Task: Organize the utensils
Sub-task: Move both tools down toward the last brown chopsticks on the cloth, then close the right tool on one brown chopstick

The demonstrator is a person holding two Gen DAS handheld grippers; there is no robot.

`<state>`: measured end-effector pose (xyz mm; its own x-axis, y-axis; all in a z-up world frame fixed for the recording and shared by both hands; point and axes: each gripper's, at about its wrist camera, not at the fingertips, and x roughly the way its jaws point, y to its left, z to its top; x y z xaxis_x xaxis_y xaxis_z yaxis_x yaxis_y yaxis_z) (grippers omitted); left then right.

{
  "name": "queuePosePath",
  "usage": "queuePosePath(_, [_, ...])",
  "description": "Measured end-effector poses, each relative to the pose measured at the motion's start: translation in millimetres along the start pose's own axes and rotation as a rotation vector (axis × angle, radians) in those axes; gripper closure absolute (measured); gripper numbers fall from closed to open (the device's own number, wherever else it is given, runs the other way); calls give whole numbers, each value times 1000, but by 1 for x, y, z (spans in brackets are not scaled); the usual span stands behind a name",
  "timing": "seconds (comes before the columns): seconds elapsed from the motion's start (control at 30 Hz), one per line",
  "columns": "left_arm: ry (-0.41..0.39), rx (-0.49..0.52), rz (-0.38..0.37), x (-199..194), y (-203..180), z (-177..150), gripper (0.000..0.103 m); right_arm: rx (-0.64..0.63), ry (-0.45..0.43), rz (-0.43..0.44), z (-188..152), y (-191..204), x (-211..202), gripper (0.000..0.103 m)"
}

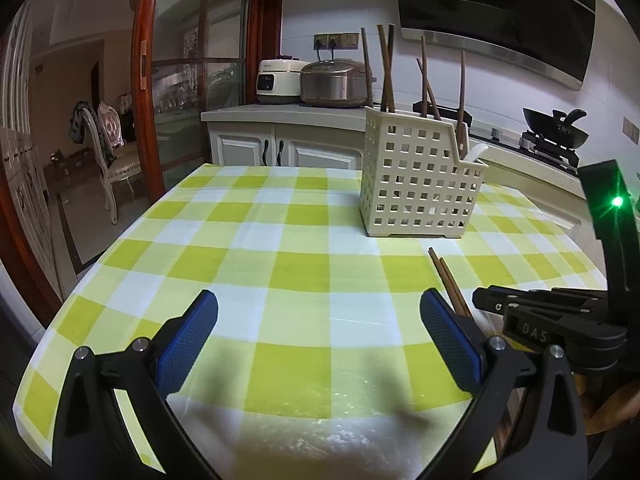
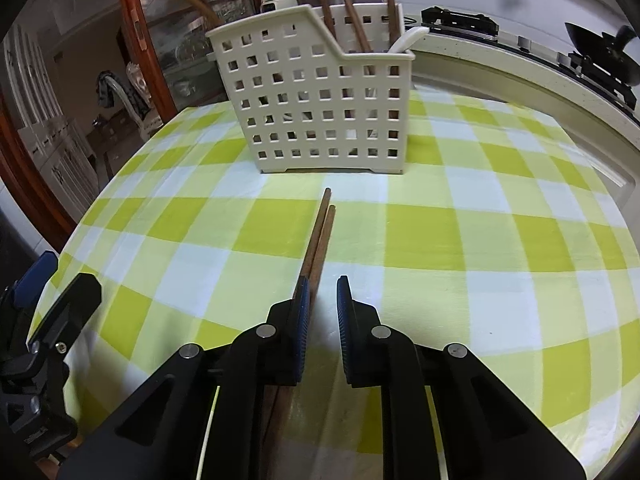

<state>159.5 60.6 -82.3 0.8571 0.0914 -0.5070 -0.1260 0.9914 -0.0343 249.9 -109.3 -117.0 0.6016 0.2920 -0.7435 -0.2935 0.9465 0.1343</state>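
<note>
Two brown chopsticks (image 2: 320,236) lie side by side on the green-checked tablecloth (image 2: 480,240), pointing at a cream perforated utensil basket (image 2: 320,108). The basket holds several upright chopsticks and a white spoon (image 2: 408,38). My right gripper (image 2: 322,284) straddles the near part of the pair. Its left pad is against the chopsticks and a gap shows before the right pad. In the left wrist view the basket (image 1: 416,184) stands at the far right and the chopsticks (image 1: 446,276) run under the right gripper (image 1: 520,316). My left gripper (image 1: 318,304) is open over bare cloth.
Behind the table runs a kitchen counter with two rice cookers (image 1: 312,80) and a stove with a black wok (image 1: 556,128). A glass sliding door (image 1: 192,80) and a chair (image 1: 108,152) are at the left. The table's near edge is close below both grippers.
</note>
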Motion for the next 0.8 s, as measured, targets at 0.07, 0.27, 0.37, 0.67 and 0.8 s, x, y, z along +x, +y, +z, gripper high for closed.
queuePosePath(0.07, [0, -5, 0, 0, 2, 1, 5, -4, 3, -5, 1, 2, 2, 88])
queuePosePath(0.27, [2, -13, -3, -1, 7, 0, 5, -18, 32, -45, 3, 6, 13, 89])
queuePosePath(0.37, [4, -16, -1, 0, 9, -1, 5, -29, 45, -59, 4, 9, 17, 89])
queuePosePath(0.67, [13, -24, 1, 2, 12, -2, 5, -110, 58, -121, 6, 19, 23, 94])
queuePosePath(0.8, [18, -16, 4, 2, 10, -1, 5, -81, 52, -96, 3, 6, 18, 97])
